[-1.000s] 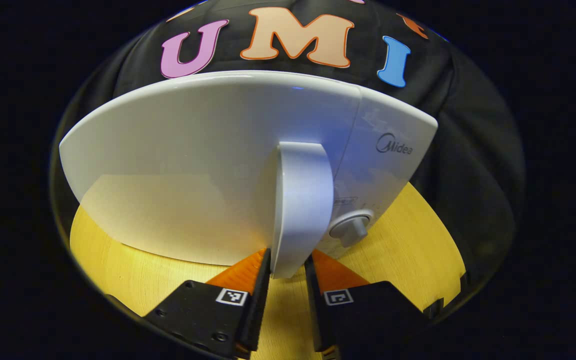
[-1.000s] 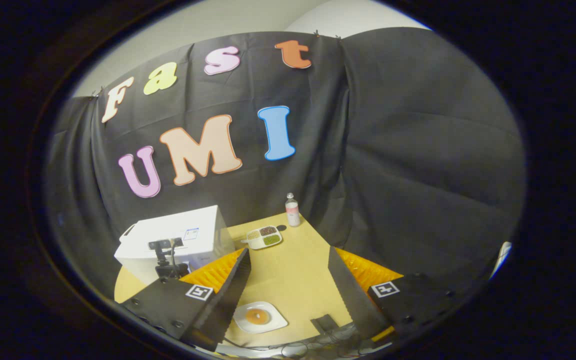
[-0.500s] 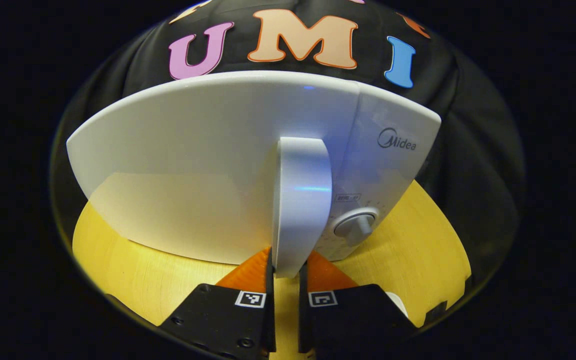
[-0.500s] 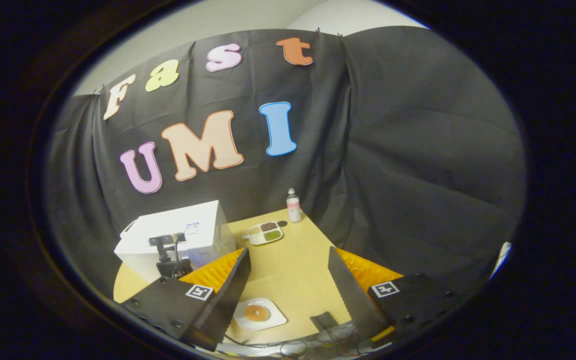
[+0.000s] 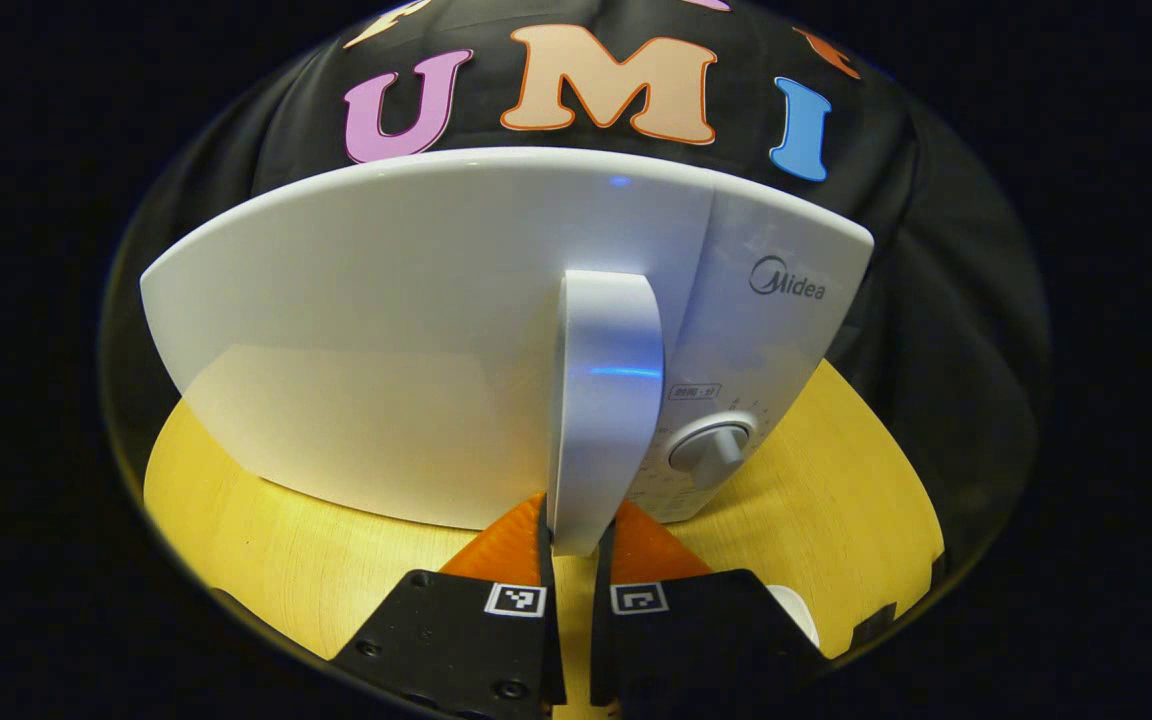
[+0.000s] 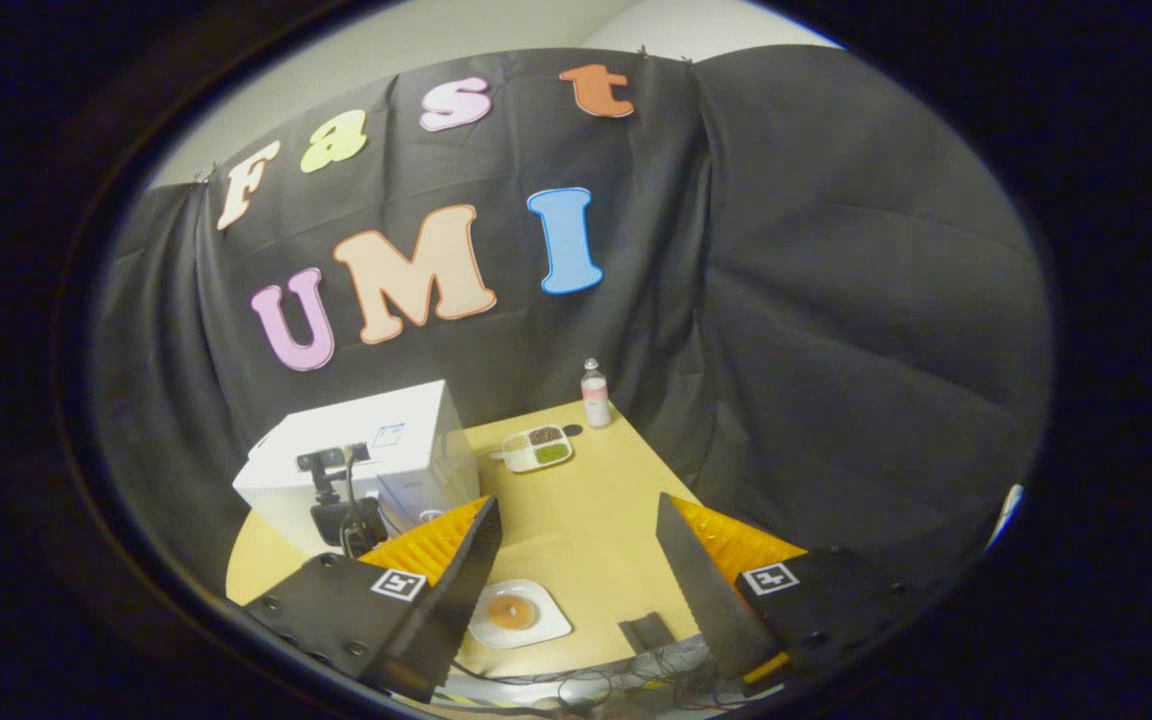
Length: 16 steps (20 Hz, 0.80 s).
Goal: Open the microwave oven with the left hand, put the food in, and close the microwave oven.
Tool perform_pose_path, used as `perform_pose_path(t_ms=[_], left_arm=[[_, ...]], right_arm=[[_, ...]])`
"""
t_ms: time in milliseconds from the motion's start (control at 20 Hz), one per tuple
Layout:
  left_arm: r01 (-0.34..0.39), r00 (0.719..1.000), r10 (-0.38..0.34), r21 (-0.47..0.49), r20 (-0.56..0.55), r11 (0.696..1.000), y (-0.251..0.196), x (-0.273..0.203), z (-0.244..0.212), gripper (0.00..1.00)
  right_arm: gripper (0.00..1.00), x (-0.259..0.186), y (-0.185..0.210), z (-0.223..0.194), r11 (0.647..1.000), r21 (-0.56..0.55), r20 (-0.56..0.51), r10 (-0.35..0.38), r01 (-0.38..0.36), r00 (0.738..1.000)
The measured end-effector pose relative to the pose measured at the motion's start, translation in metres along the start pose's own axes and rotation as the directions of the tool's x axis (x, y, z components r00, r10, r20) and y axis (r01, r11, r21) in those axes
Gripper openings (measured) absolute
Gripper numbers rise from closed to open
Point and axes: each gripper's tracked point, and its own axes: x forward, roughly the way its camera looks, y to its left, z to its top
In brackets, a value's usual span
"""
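1. My left gripper (image 5: 574, 545), bottom centre, pinches the white microwave's (image 5: 436, 330) tall white door handle (image 5: 604, 400), ready to pull.
2. Right gripper (image 6: 576, 560) spread wide, hovering above the white plate w/ round brown food (image 6: 513, 612), bottom centre.

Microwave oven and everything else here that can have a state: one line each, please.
Microwave oven: door closed.
Door handle: clamped low down between the left gripper's fingers.
Left gripper: shut on the door handle.
Right gripper: open, empty, raised above the table.
Plate: on the table, round orange-brown food on it.
Divided tray: on the table, compartments filled.
Bottle: upright, cap on.
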Motion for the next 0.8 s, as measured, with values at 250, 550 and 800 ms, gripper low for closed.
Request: perform_pose_path(t_ms=[250,550,800], left_arm=[[-0.012,1.0,0.012,-0.002,-0.001,1.0,0.0,0.0,0.001,0.08],[-0.028,0.999,0.028,-0.008,-0.02,1.0,0.004,-0.031,-0.021,0.08],[0.033,0.999,-0.033,0.033,-0.006,0.999,0.022,-0.082,-0.058,0.1]], right_arm=[[0.92,0.004,0.017,-0.016,0.997,-0.061,-0.033,0.049,-0.051,0.998],[0.92,0.021,0.048,-0.021,0.987,-0.086,-0.054,0.132,-0.137,0.99],[0.92,0.031,0.074,-0.031,0.97,-0.111,-0.083,0.209,-0.217,0.974]])
